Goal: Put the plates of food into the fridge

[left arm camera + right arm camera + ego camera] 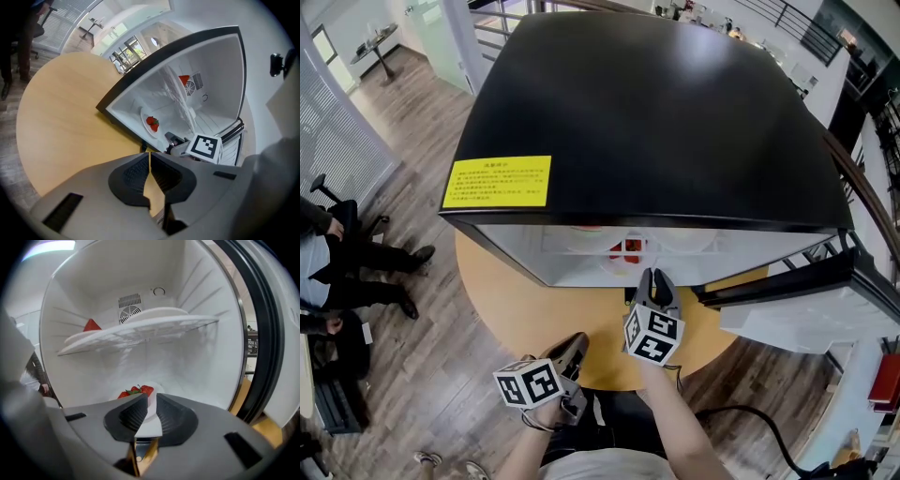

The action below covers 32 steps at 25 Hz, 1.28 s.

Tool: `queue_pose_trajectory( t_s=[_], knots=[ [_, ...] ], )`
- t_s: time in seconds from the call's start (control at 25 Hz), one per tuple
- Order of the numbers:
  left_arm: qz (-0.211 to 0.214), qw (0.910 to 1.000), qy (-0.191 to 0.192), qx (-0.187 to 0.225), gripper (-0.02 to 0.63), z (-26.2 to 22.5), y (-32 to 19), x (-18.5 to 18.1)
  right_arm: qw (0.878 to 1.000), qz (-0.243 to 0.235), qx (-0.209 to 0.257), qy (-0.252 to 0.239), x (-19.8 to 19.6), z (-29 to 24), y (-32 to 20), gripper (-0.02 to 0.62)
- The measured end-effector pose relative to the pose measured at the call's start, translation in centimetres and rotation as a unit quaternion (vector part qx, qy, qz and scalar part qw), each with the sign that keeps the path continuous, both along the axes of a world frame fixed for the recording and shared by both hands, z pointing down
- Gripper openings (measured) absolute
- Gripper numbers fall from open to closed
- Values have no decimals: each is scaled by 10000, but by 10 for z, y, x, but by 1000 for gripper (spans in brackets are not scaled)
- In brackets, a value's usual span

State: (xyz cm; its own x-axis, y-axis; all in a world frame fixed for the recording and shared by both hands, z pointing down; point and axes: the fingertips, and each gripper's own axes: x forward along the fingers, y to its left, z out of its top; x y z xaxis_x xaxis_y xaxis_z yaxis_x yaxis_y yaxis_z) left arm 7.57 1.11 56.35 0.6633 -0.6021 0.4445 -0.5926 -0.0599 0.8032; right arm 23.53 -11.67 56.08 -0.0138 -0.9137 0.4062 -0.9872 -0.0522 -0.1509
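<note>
Plate of strawberries [144, 116] flat, face up, on fridge [656, 122] floor; right tool [149, 401] part-open and empty, left tool [150, 157] closed, empty.

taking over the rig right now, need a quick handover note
Left claw: shut, empty, at the table's near edge.
Right claw: open at the fridge mouth, rim of the strawberry plate in its gap, not pinched.
That plate sits on the fridge floor; the shelf above holds more plates.
Done: plates appear in. Left: likely back the right claw out, close the door.
</note>
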Motion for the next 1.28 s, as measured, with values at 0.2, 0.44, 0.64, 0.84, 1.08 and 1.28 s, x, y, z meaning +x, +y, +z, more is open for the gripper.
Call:
queue_pose_trajectory(
  t_s=[0.2, 0.44, 0.64, 0.84, 1.08, 1.28],
  knots=[
    [75, 9958, -471, 783, 8, -29, -15, 5, 9961, -544, 642, 267, -1, -53, 34, 27],
    [75, 9664, -1452, 2119, 8, -84, -28, 10, 9895, -862, 1138, 222, -2, -116, 75, 18],
    [-130, 9233, -2164, 3171, 8, -138, -23, 13, 9860, -825, 1441, -148, -2, -154, 100, 17],
    [-478, 8963, -2543, 3601, 8, -170, -13, 11, 9837, -826, 1591, -152, -6, -173, 114, 15],
    [-738, 8785, -2880, 3741, 8, -187, -11, 6, 9825, -873, 1636, -194, -9, -183, 123, 12],
    [-843, 8747, -2955, 3748, 8, -192, -7, 5, 9820, -885, 1663, -162, -9, -186, 127, 12]
  ],
)
